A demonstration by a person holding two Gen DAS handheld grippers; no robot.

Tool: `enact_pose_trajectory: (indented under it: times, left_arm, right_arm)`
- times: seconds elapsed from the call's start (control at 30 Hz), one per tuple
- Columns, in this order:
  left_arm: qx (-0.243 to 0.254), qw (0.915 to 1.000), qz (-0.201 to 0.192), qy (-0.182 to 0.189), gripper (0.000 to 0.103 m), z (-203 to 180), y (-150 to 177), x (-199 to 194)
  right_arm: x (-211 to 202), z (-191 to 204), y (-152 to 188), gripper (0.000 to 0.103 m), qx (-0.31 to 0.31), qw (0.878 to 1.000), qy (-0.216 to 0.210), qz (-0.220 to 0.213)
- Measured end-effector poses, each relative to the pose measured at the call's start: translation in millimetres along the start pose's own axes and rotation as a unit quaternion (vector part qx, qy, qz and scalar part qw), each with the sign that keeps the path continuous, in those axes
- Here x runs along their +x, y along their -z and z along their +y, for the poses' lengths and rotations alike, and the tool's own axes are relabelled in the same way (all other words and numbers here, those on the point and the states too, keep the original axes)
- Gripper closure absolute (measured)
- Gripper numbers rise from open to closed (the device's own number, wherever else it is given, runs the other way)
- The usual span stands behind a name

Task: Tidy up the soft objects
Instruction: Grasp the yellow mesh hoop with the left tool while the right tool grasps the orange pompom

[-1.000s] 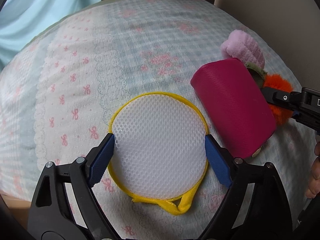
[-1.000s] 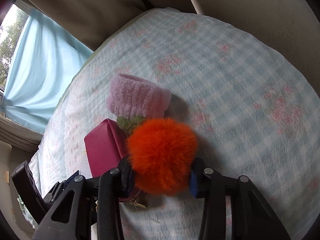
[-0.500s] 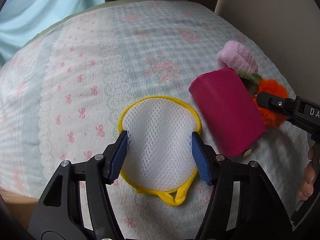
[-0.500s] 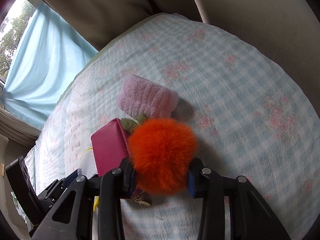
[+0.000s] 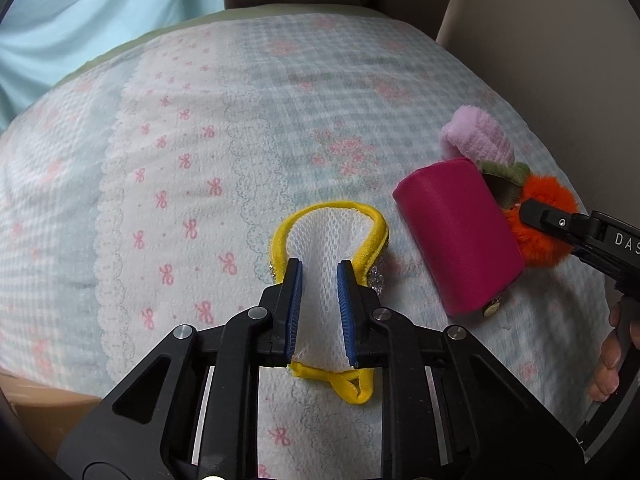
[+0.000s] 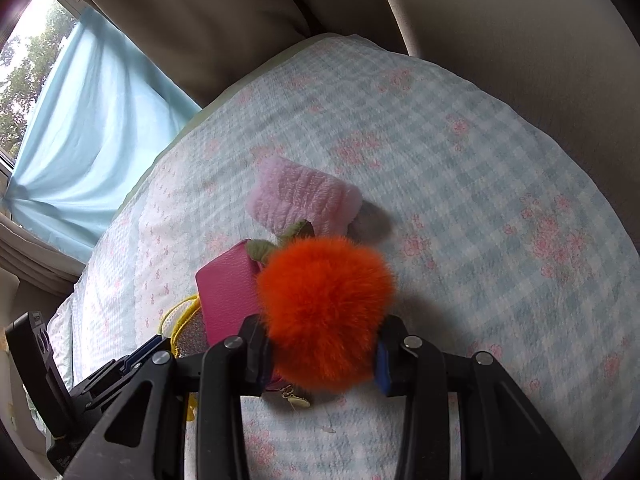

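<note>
In the left wrist view my left gripper [image 5: 319, 312] is shut on a round white mesh pouch with a yellow rim [image 5: 326, 228], which is squeezed into a narrow fold between the blue pads. To its right lies a magenta pouch [image 5: 456, 236], then a pink fluffy item [image 5: 478, 140] and an orange fluffy ball [image 5: 544, 208]. In the right wrist view my right gripper [image 6: 322, 354] is shut on the orange fluffy ball [image 6: 324, 304], which has a green leaf [image 6: 292, 236]. The magenta pouch [image 6: 226, 288] and pink fluffy item [image 6: 300, 196] lie just beyond it.
Everything rests on a bedspread [image 5: 180, 168] with blue checks and pink flowers. A beige padded headboard [image 6: 500, 40] rises behind, and a light blue curtain [image 6: 88, 120] hangs at the left. A person's fingers [image 5: 608, 364] hold the right gripper's handle.
My left gripper's jaws have closed from wide apart around the mesh pouch to pinching it, crumpling the flat disc into a fold. The right gripper still holds the orange ball in place.
</note>
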State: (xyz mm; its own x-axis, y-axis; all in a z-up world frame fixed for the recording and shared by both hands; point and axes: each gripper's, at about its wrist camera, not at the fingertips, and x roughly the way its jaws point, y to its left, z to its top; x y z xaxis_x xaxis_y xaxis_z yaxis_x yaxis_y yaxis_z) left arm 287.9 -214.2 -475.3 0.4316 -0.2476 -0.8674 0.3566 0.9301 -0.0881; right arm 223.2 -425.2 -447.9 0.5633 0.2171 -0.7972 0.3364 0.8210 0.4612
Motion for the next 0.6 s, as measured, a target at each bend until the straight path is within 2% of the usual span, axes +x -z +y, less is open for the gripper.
enact_pose_trajectory:
  times: [0.37, 0.6]
  left_arm:
    - [-0.002, 0.9999, -0.005, 0.011, 0.09, -1, -1, -14]
    - [-0.012, 0.9996, -0.022, 0.012, 0.09, 2, -11, -40]
  right_arm:
    - [-12, 3, -1, 0.067, -0.005, 1.0, 0.0, -0.012]
    - [-24, 6, -4, 0.067, -0.008, 1.0, 0.0, -0.023]
